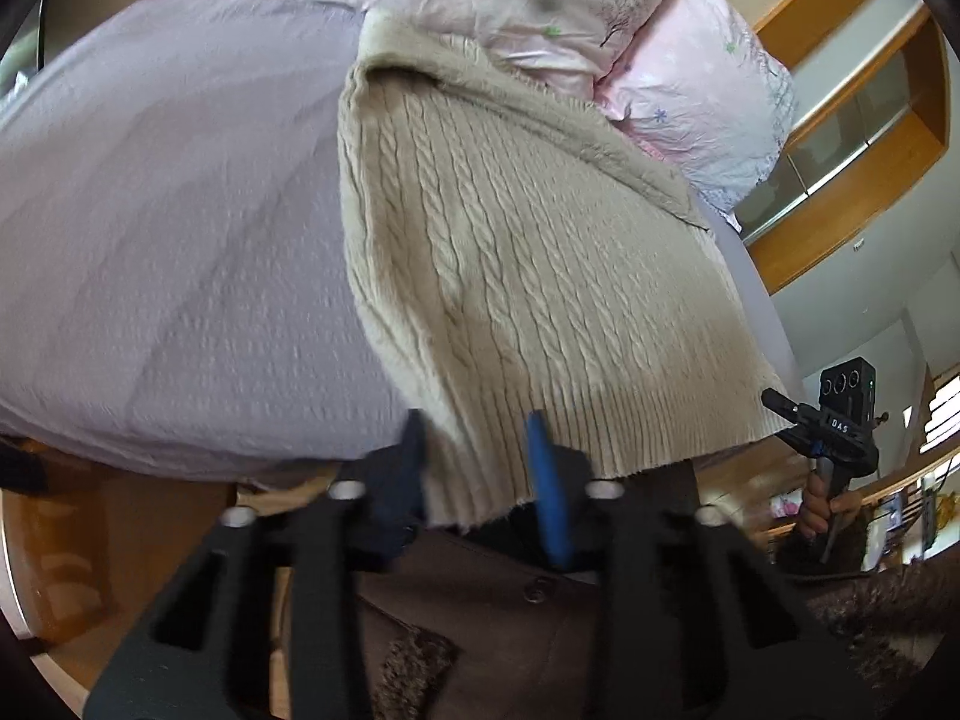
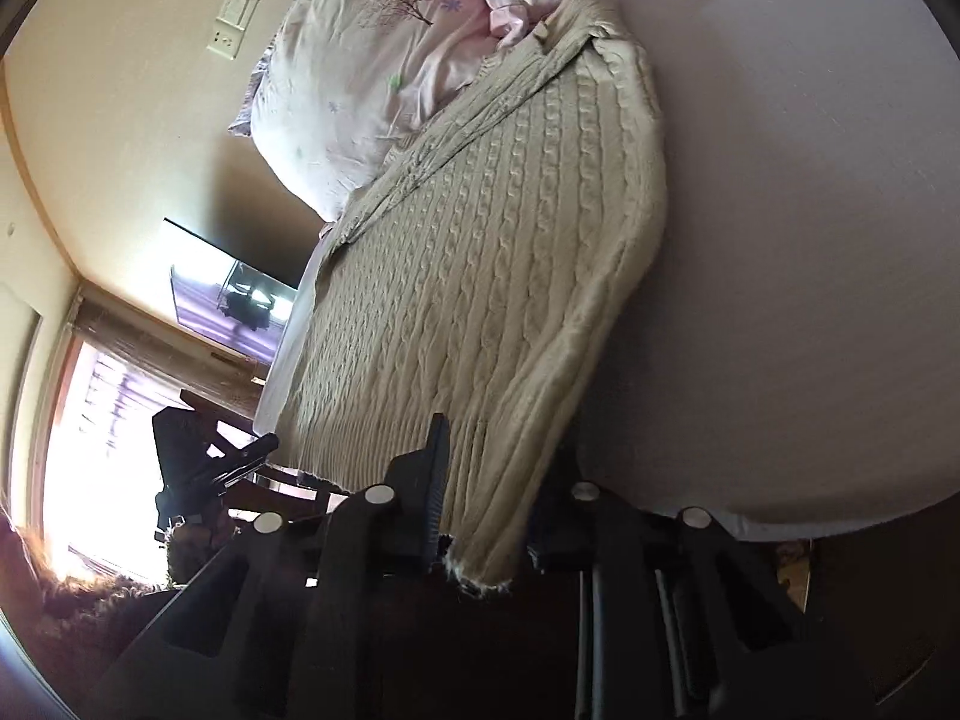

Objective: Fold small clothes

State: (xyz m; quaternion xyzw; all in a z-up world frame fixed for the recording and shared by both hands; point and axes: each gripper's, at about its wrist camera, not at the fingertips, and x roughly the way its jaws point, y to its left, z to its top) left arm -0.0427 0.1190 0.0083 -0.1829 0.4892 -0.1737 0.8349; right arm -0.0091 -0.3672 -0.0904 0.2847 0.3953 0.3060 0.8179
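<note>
Both tools straddle the sweater's point(image 1: 510, 276) hem on the bed point(image 1: 168, 228): left tool point(image 1: 480, 468) and right tool point(image 2: 486, 516) unclenched. Next, I judge: clench, then fold upward.

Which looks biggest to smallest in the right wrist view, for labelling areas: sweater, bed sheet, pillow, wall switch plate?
1. bed sheet
2. sweater
3. pillow
4. wall switch plate
Apparent size only; nearness distorts it.

Bed's got a pale lilac sheet point(image 1: 180, 210) with a couple of pink floral pillows point(image 2: 360, 60) piled at the head. Wooden shelves point(image 1: 852, 138) on one wall, a light switch point(image 2: 234, 21) on another, bright window point(image 2: 102, 450) beyond the bed.
</note>
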